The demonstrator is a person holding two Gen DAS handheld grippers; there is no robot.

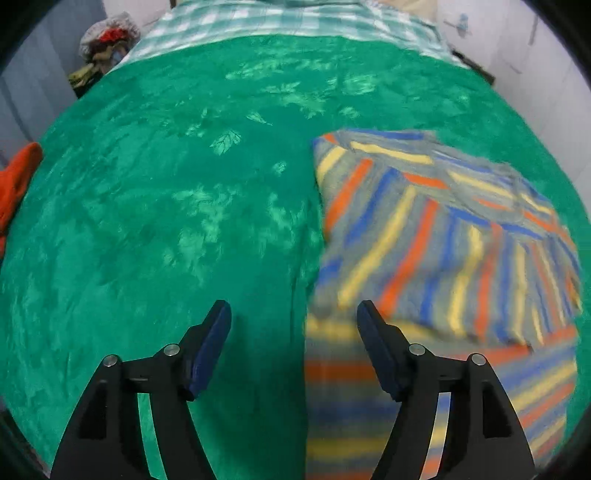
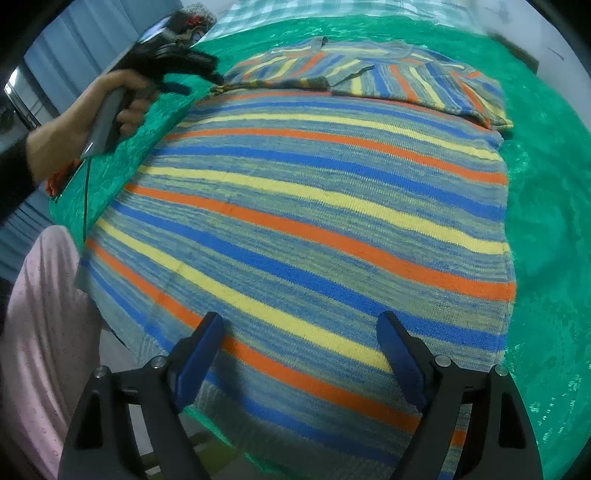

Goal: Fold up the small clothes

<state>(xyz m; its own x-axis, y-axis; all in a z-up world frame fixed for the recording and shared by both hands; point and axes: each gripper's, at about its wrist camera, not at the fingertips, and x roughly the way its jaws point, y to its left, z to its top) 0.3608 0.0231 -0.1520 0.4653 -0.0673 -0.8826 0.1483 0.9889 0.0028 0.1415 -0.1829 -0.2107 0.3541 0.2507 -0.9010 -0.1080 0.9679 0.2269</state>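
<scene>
A striped knit sweater (image 2: 314, 206) in blue, yellow, orange and grey lies flat on the green bedspread (image 2: 546, 221), both sleeves folded across its upper part. In the left wrist view the sweater (image 1: 436, 236) fills the right side, blurred. My left gripper (image 1: 293, 314) is open over the sweater's left edge, one finger above bare bedspread (image 1: 147, 221), nothing between the pads. It also shows in the right wrist view as the left gripper (image 2: 192, 83), held by a hand at the sweater's upper left. My right gripper (image 2: 301, 326) hangs open above the sweater's near hem, empty.
An orange garment (image 1: 16, 181) lies at the bed's left edge. A heap of clothes (image 1: 107, 40) sits at the far left corner, beside a checked blanket (image 1: 280, 18). A pink-clad leg (image 2: 40, 332) stands by the bed's near left edge.
</scene>
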